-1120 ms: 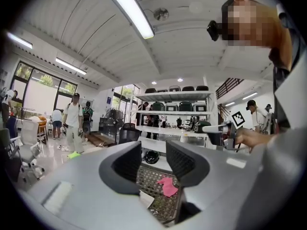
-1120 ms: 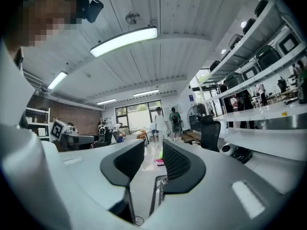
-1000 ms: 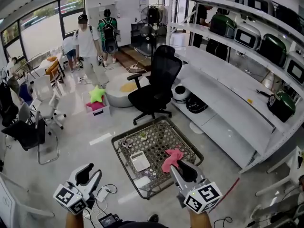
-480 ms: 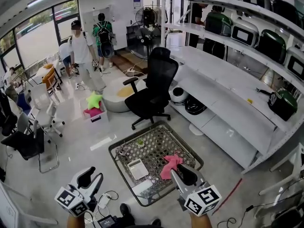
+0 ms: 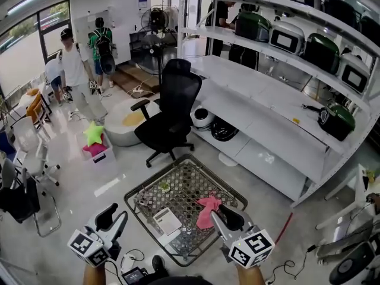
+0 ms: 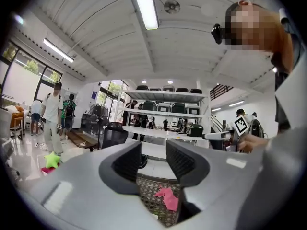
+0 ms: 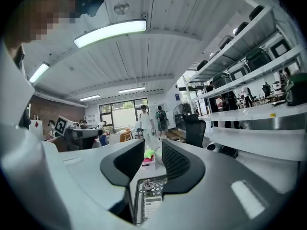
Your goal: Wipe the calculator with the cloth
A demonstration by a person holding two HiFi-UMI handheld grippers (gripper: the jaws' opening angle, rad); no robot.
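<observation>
Reaching step at the table, cloth not yet picked up

Left gripper (image 5: 114, 214) and right gripper (image 5: 221, 212) held out level at the near edge of the low mesh-topped table (image 5: 190, 180), each with jaws moderately apart and nothing between them (borne out by both gripper views, only table and floor showing through the gaps). Pink cloth (image 5: 208, 209) crumpled on the tabletop just ahead of the right gripper; white calculator (image 5: 167, 220) lying flat to its left, near but apart from it, roughly between the two grippers. Judged to be the approach, with no wiping begun. Next move: lower the right gripper onto the cloth, close on a raised fold, then carry it across to the calculator, perhaps steadying that with the left gripper
</observation>
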